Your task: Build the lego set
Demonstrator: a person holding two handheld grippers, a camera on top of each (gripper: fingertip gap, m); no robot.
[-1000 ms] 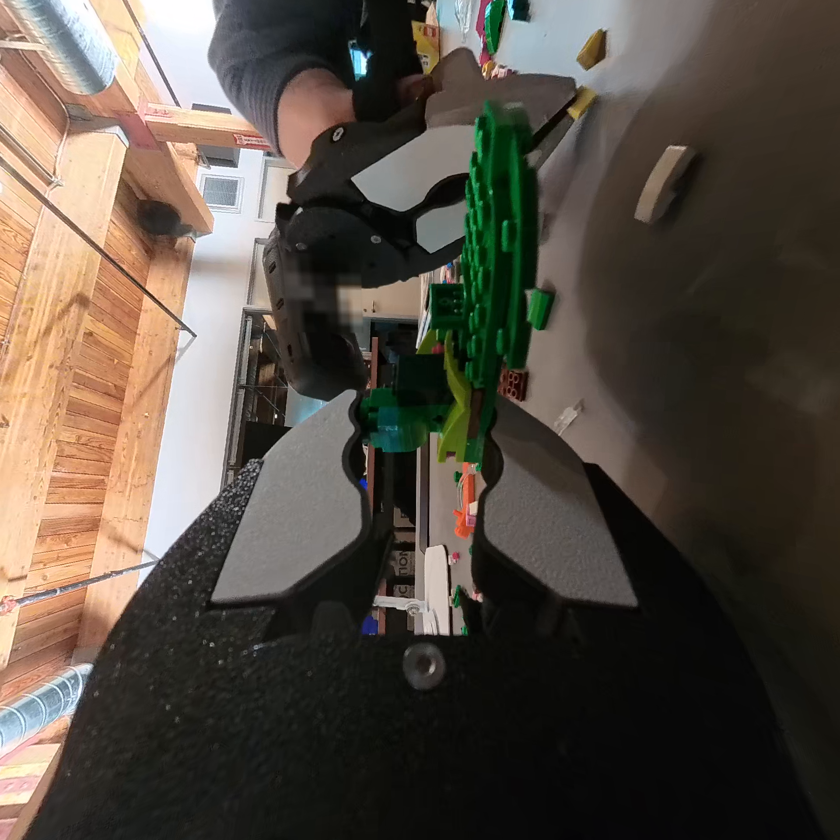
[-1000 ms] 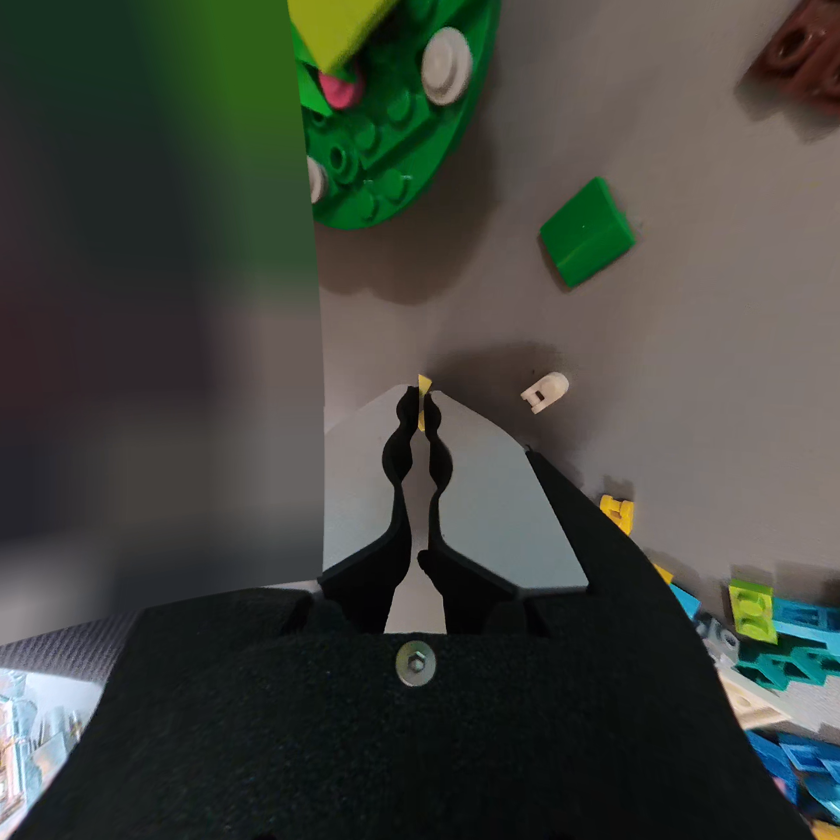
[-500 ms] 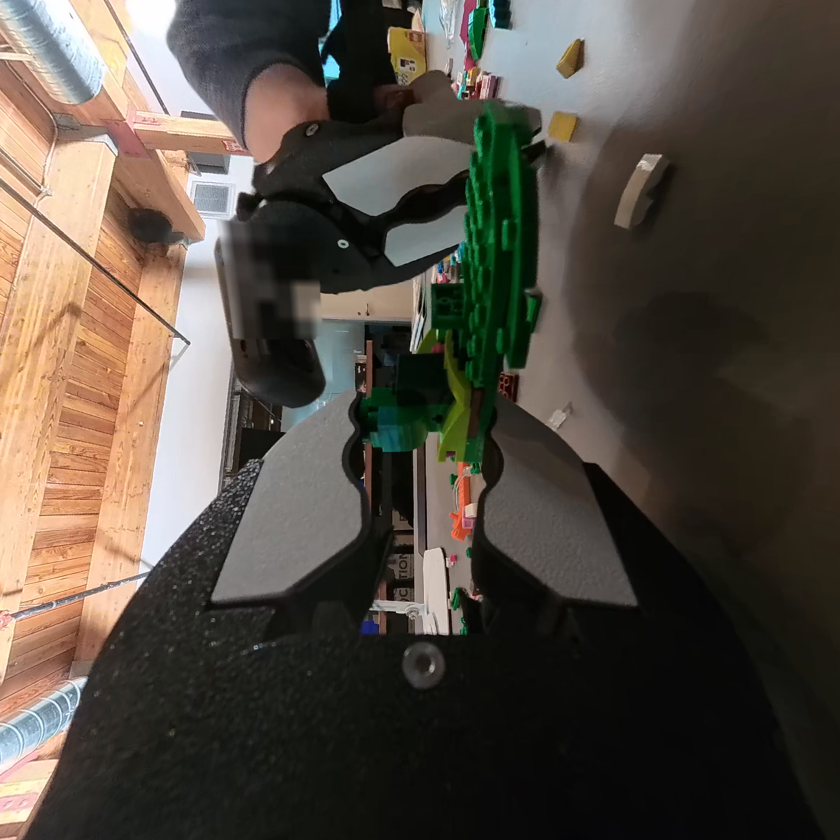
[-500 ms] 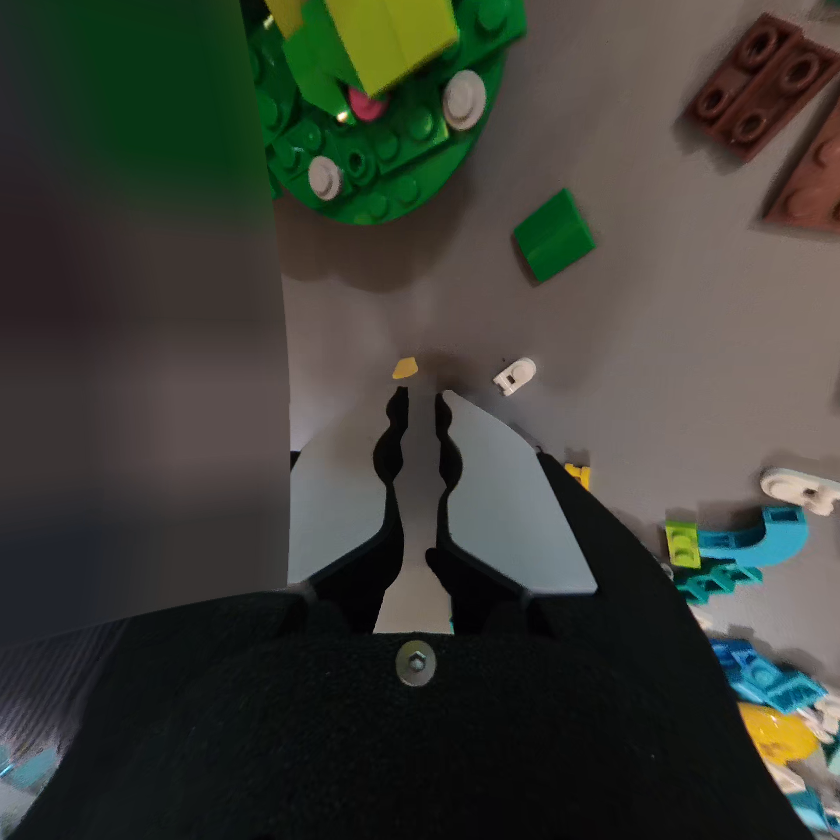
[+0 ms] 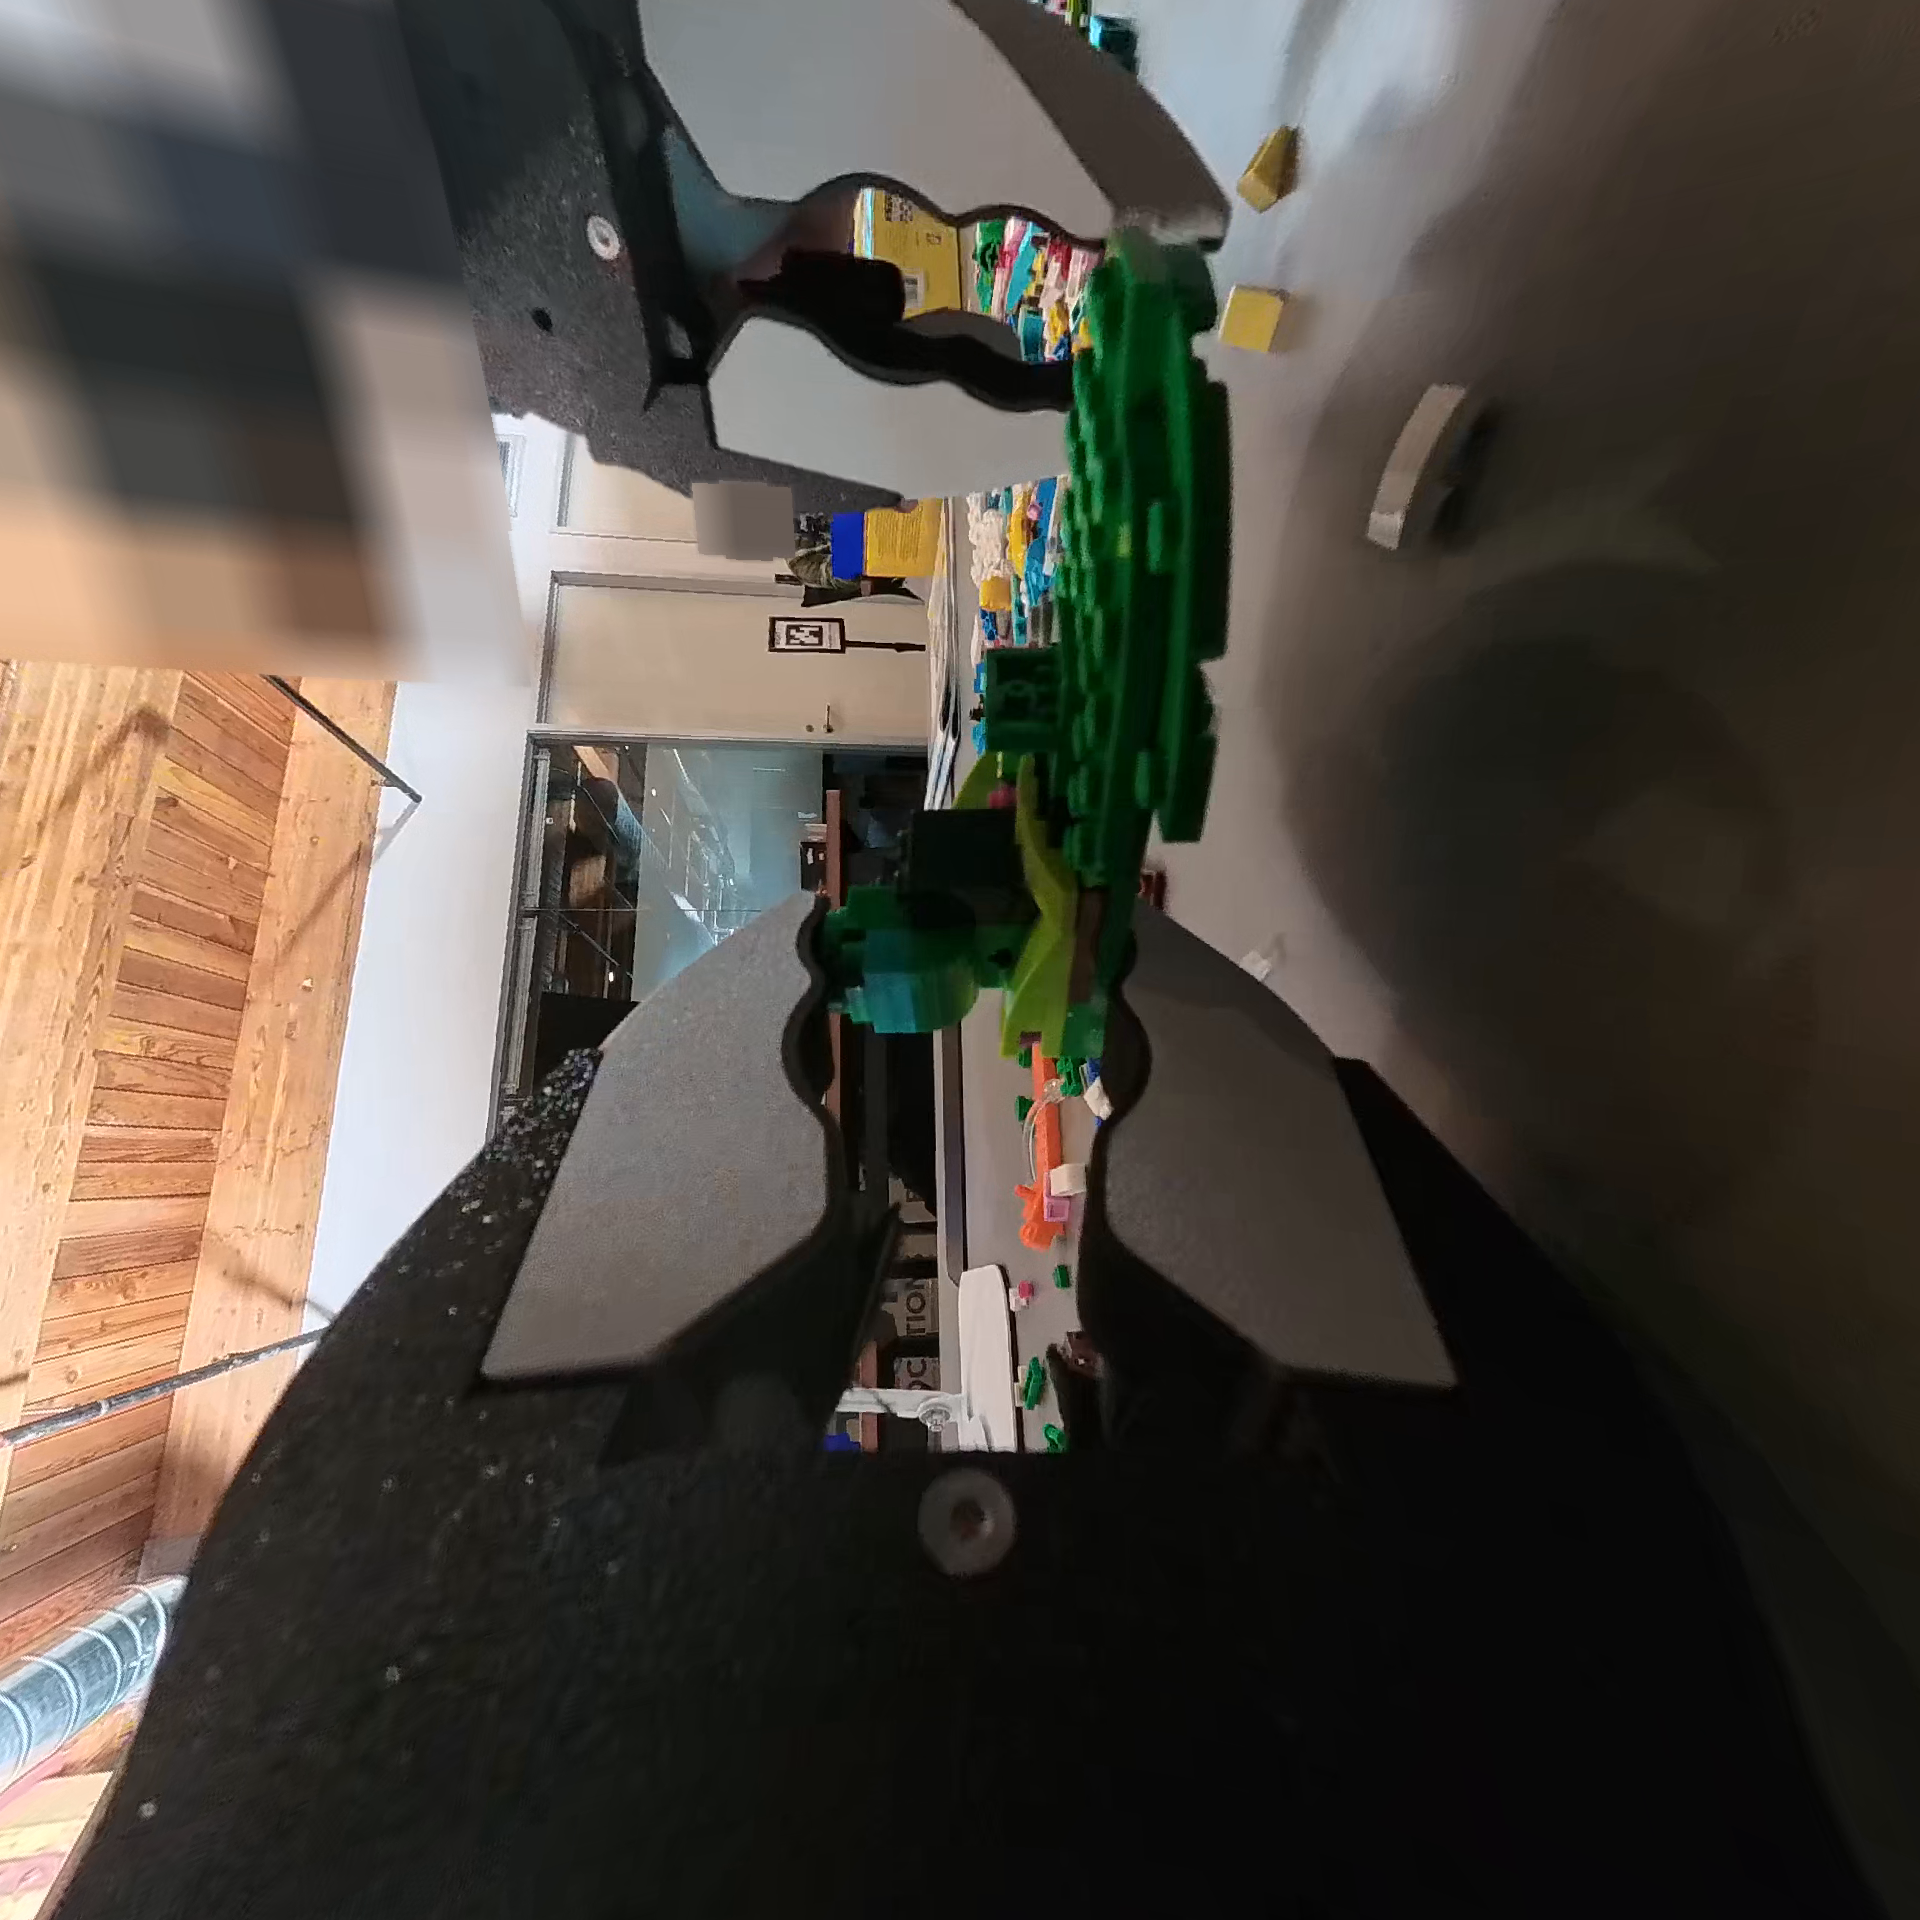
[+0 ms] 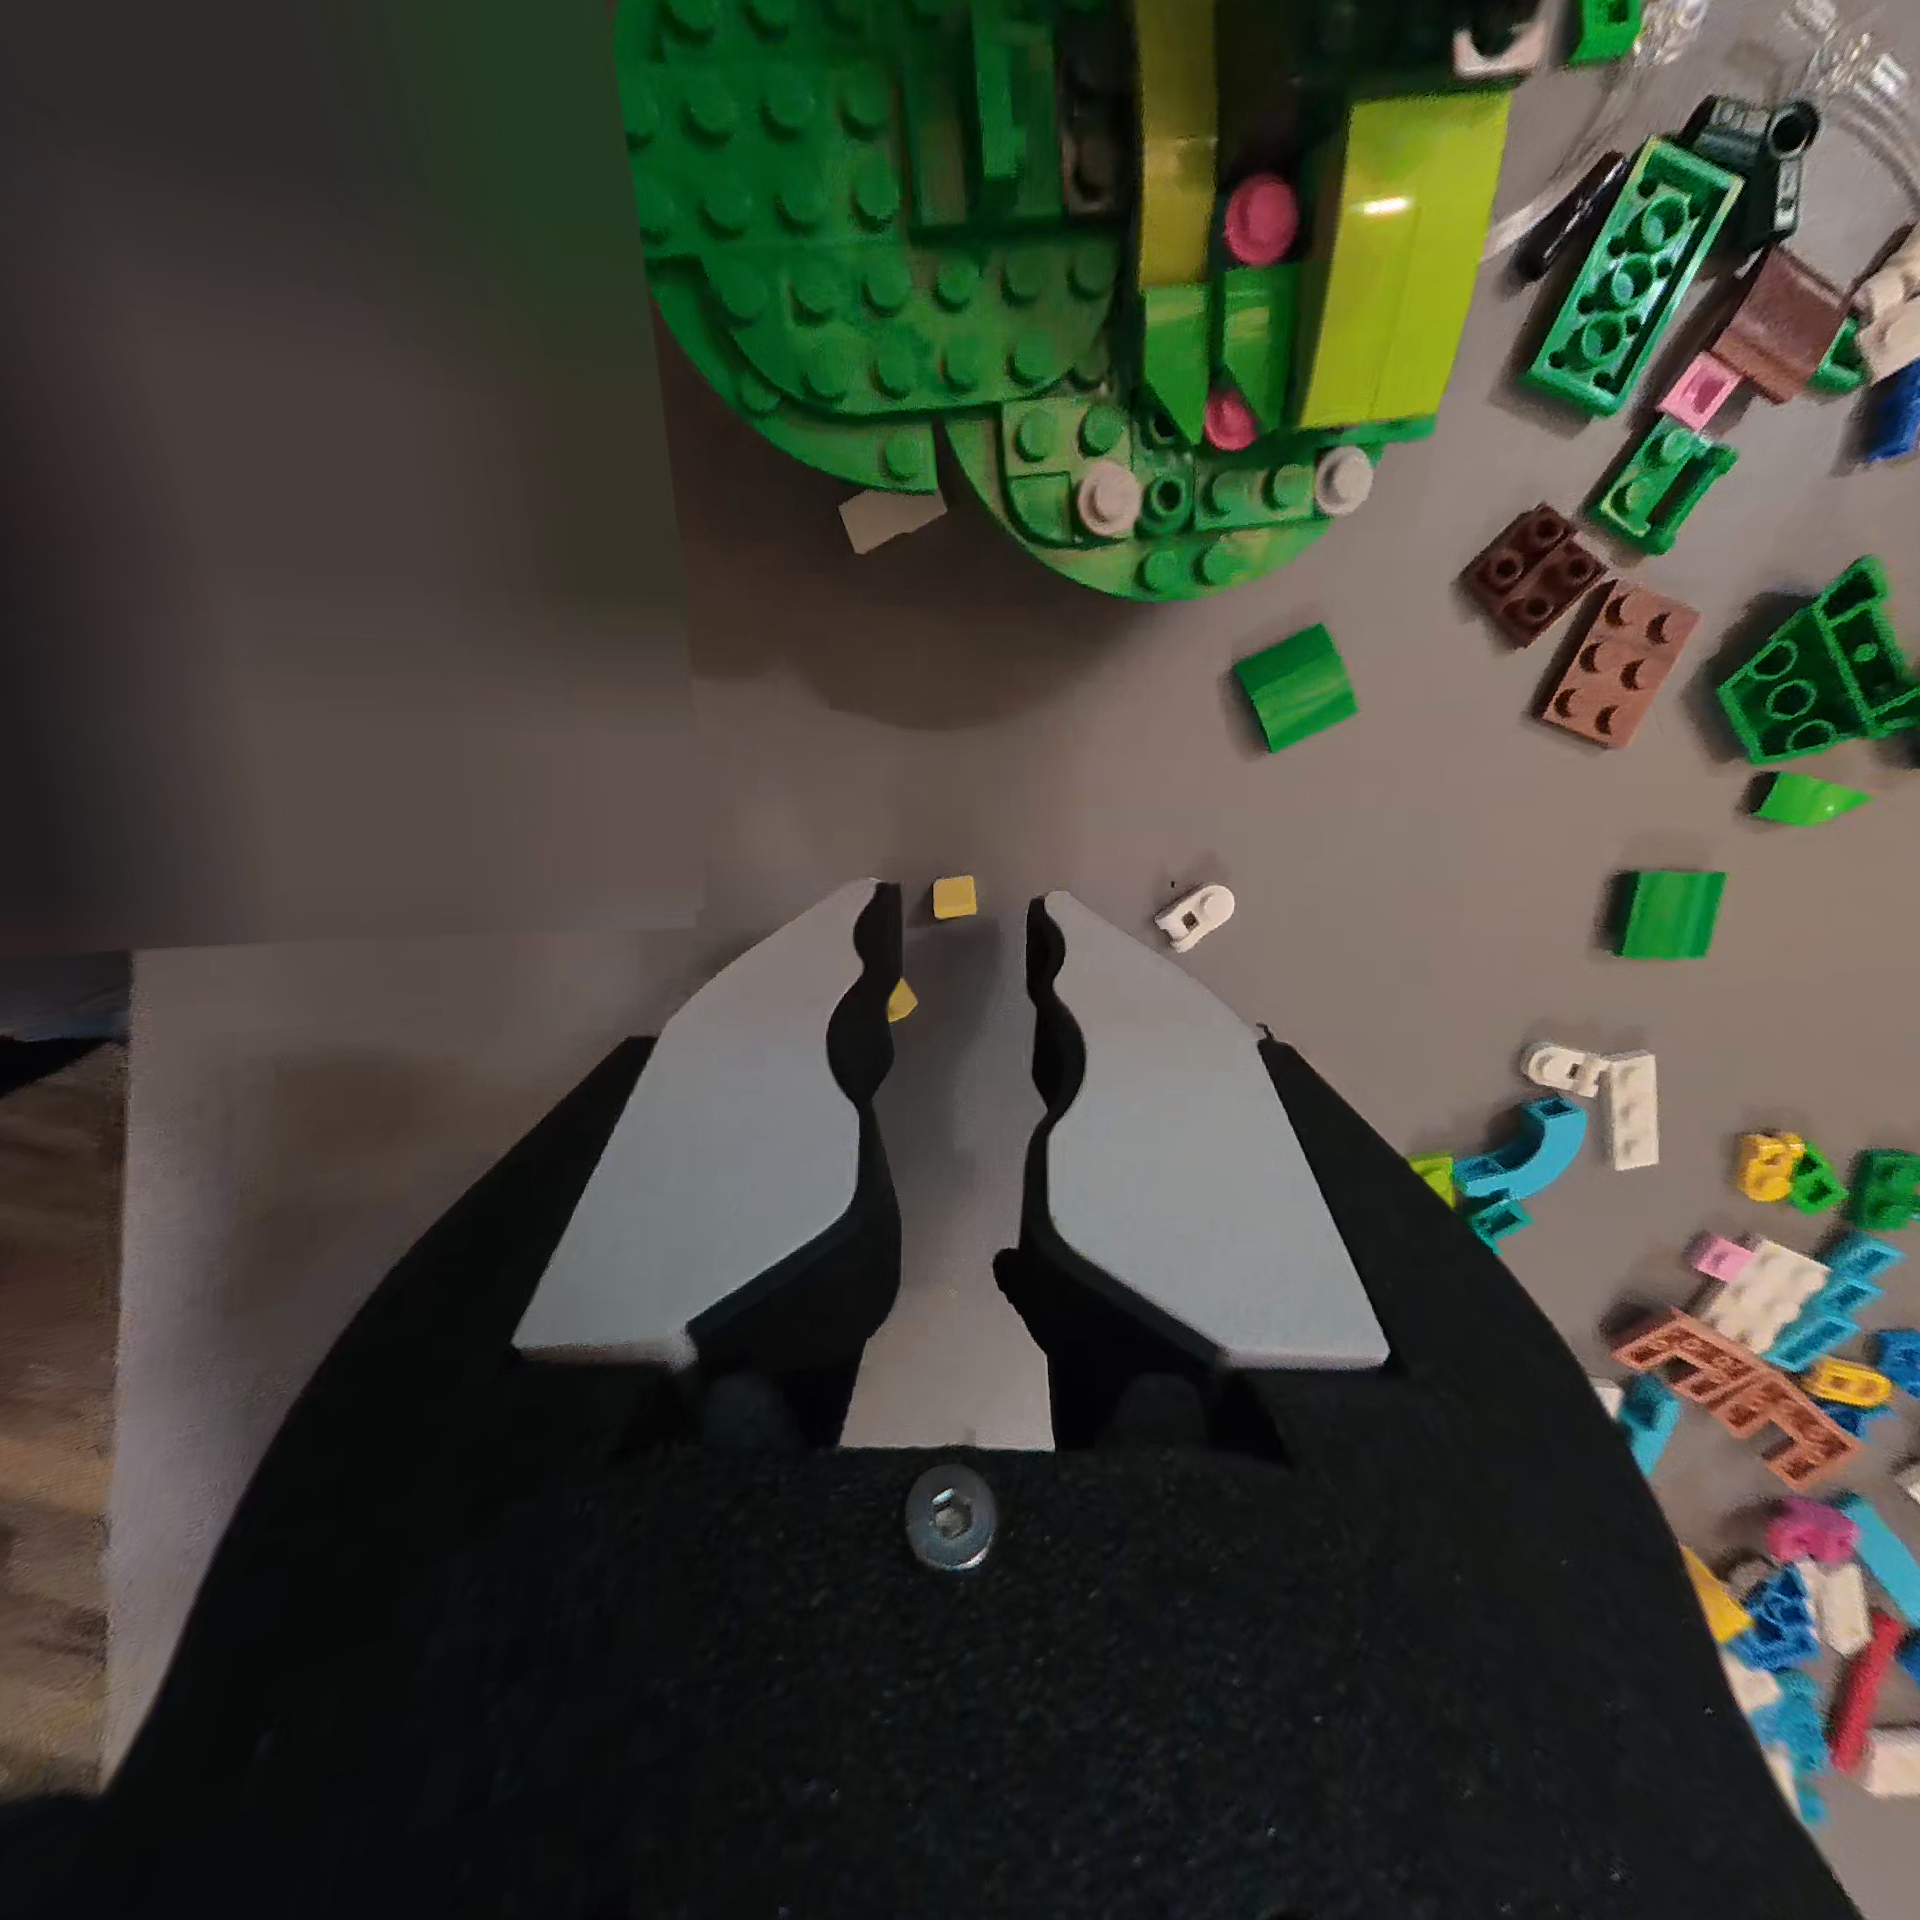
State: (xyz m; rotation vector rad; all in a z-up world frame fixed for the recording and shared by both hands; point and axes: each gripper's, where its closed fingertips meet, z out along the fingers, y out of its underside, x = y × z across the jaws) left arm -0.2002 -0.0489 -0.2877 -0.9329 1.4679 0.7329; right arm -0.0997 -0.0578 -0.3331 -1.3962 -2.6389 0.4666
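My left gripper [image 5: 966, 935] is shut on the green lego build [image 5: 1138, 540], a round green plate with lime leaves and a teal block, and holds it on edge above the grey table. The build also shows in the right wrist view [image 6: 914, 270]. My right gripper [image 6: 961, 909] is open and empty, just short of the build's near rim. It also shows in the left wrist view [image 5: 1049, 301], by the plate's far edge. A small yellow piece [image 6: 954, 897] lies on the table between its fingertips. A second yellow piece [image 6: 902, 1000] lies beside its left finger.
A white clip piece [image 6: 1195, 916], green curved slopes [image 6: 1294, 686], brown plates [image 6: 1621, 665] and green plates [image 6: 1626, 270] lie right of the build. A heap of mixed loose pieces [image 6: 1766, 1382] fills the right side. A white arch piece [image 5: 1413, 478] lies beyond the plate. My right fingertips sit around 11 cm from my left ones.
My right gripper opened and let go of the small yellow piece, which now lies on the table. It drew back from the build. My left gripper still holds the build.
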